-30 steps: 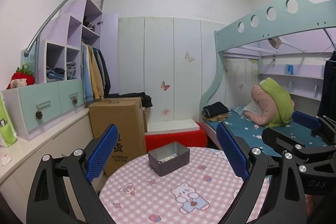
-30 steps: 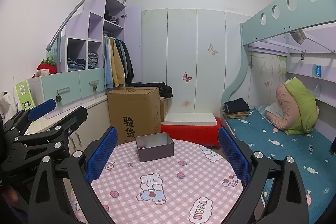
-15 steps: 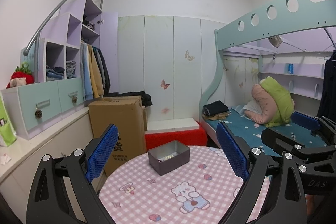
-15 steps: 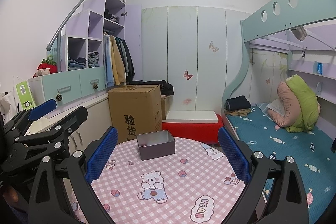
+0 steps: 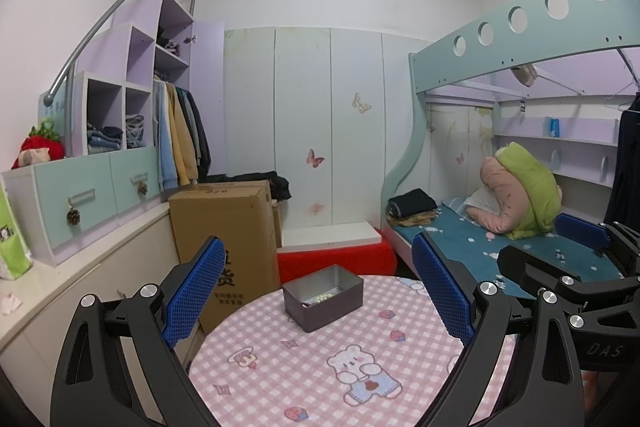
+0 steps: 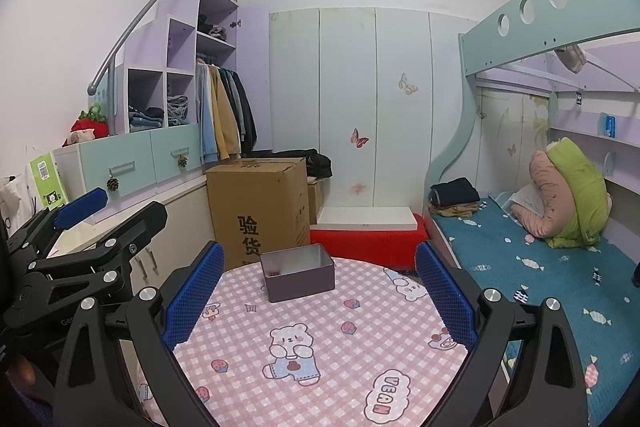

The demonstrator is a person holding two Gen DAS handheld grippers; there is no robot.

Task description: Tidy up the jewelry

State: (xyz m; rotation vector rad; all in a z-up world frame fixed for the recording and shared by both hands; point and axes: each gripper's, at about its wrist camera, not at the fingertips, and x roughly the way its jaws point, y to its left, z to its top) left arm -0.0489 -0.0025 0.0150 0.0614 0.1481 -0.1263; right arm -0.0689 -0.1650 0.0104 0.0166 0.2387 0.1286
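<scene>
Pink table (image 5: pixel 360 367): grey box (image 5: pixel 323 297) ahead, btwn open jaws.

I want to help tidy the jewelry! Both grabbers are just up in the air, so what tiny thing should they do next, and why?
Probably ease the open right gripper forward and down toward the grey box. Both grippers are empty, and the only jewelry visible lies inside that box on the table.

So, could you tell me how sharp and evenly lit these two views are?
Left wrist view: soft even light, the box sharp, fisheye bending the bunk bed. Right wrist view: same bending, corners black, tablecloth without glare.
</scene>
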